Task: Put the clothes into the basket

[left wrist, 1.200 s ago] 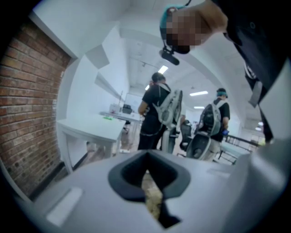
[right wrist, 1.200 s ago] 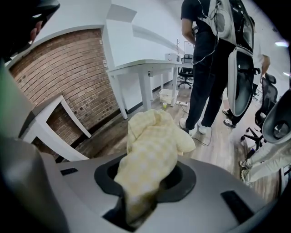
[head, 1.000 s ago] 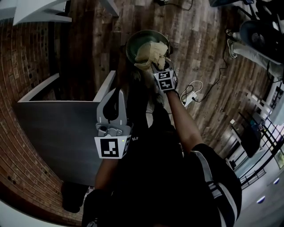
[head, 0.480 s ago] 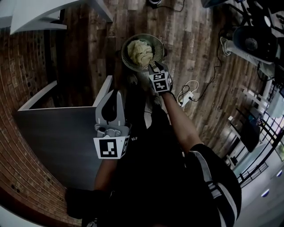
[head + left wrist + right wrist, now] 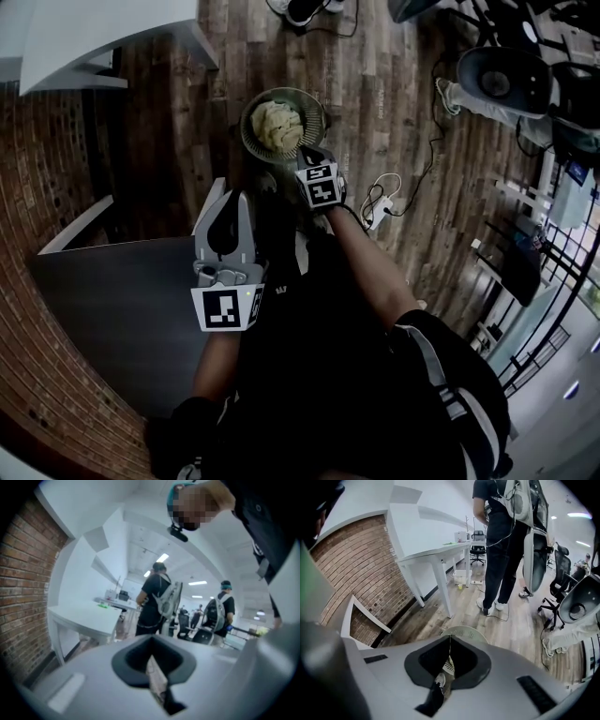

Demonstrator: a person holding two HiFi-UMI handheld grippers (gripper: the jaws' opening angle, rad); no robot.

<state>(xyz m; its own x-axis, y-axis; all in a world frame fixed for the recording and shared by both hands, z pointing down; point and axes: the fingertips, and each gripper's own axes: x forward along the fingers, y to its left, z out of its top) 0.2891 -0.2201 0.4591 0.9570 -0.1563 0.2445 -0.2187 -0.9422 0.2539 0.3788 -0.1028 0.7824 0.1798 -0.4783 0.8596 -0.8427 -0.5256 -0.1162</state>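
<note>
A round green basket [image 5: 317, 120] stands on the wooden floor, and a cream bundle of clothes [image 5: 277, 123] lies inside it. My right gripper [image 5: 300, 156] hangs just above the basket's near rim, pointing steeply down, its jaws shut with nothing between them. In the right gripper view the jaws of the right gripper [image 5: 450, 643] meet in a thin line and the basket's pale rim [image 5: 465, 631] shows just past them. My left gripper [image 5: 233, 200] is held over the grey table, well short of the basket, shut and empty. The left gripper [image 5: 151, 645] points out into the room.
A grey table [image 5: 112, 309] lies under my left arm, beside a brick wall [image 5: 37, 141]. A white desk [image 5: 103, 37] stands beyond it. A cable and plug [image 5: 380, 199] lie on the floor right of the basket. People [image 5: 501, 541] and office chairs [image 5: 506, 80] stand farther off.
The right gripper held the cream clothes over the basket. They now lie in it, and the gripper has shut and risen clear. The left gripper lifted slightly.
</note>
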